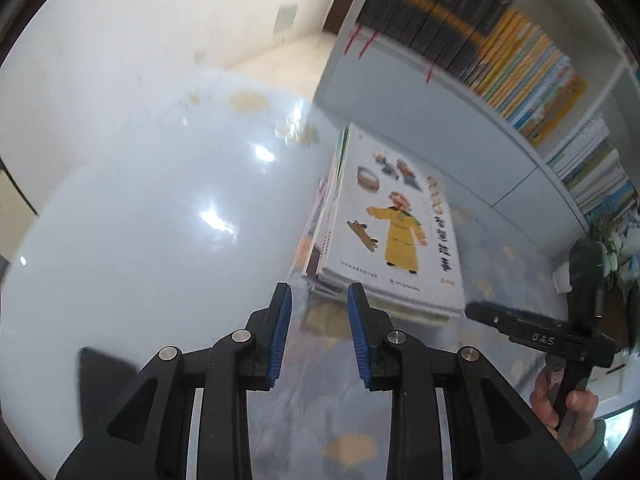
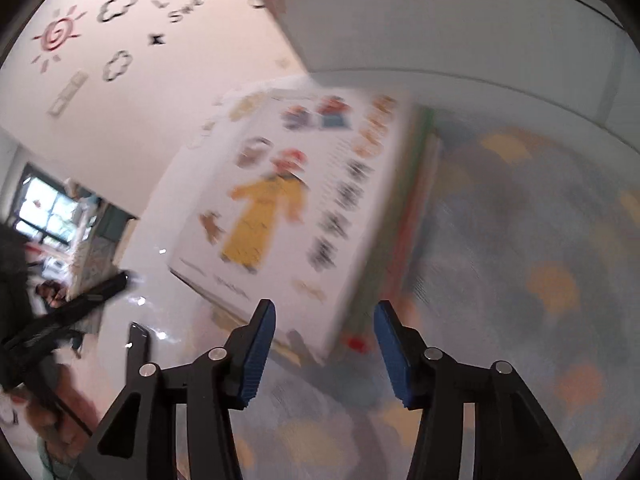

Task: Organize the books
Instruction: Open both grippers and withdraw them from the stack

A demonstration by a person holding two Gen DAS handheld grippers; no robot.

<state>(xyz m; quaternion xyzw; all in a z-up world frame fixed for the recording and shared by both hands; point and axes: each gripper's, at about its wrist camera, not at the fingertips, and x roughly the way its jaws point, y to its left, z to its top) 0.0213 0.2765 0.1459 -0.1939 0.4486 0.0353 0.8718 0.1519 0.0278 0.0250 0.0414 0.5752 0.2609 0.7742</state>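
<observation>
A stack of books (image 1: 384,240) lies flat on the counter (image 1: 160,200), close to the front of a white bookshelf (image 1: 440,120). The top book (image 2: 288,216) is white and has a picture of a person in a long yellow robe on its cover. Thin books with green and red edges peek out from under it.

The stack sits partly on a soft blue cloth with yellow patches (image 2: 520,260). The rest of the counter is shiny and pale, and lamps shine back from it.

The left claw (image 1: 319,300) is just in front of the near corner of the stack. Its blue pads stand a little apart, and nothing is between them. It is not holding anything.

The right claw (image 2: 325,328) is at the other near corner of the stack. Its pads stand wider apart. The corner of the books shows in the gap, but the pads do not press on it, so this claw is let go too.

On the shelf above, dark books (image 1: 432,12) stand in a row, then yellow and blue ones (image 1: 528,80). A leafy plant (image 1: 612,240) sits off to the side. The wall (image 2: 160,80) has a red sun and cloud stickers.
</observation>
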